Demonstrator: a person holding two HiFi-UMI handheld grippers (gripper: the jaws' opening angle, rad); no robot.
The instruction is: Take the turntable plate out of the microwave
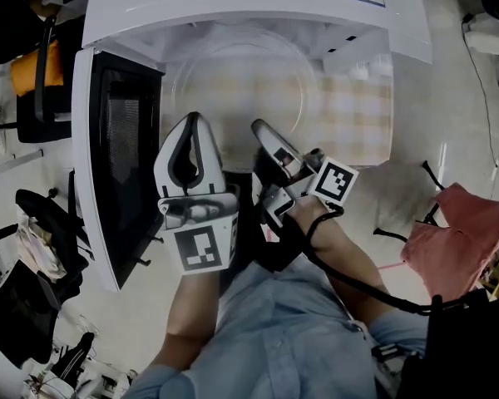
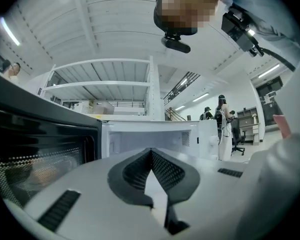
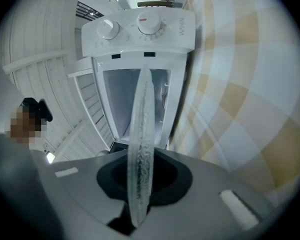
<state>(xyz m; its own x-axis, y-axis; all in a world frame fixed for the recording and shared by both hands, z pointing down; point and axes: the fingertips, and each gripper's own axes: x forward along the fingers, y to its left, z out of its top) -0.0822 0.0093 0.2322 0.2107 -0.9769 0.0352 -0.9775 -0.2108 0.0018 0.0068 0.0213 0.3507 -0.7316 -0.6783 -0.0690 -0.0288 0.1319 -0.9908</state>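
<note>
Just in front of the open microwave (image 1: pixel 233 7), the glass turntable plate (image 1: pixel 233 73) is held about level, and the checked cloth (image 1: pixel 358 115) which covers the surface before the microwave can be seen through it. The right gripper (image 1: pixel 259 128) has the plate by the edge that is farthest from the microwave; in the right gripper view the plate (image 3: pixel 141 134) stands edge-on between the two jaws, which are clamped on its rim, and its far edge points to the mouth of the microwave. I cannot tell if this far edge is inside the cavity or already out of it. In the same view the two knobs (image 3: pixel 110 29) of the microwave sit beside the cavity. The left gripper (image 1: pixel 195 123) is just beside the right one, on the side of the microwave's dark door (image 1: pixel 125 165), which stands swung open. In the left gripper view its jaws are together at the tips and nothing is between them, and they point level into the white cavity. Both grippers come from a person in a light blue shirt (image 1: pixel 291 331).
</note>
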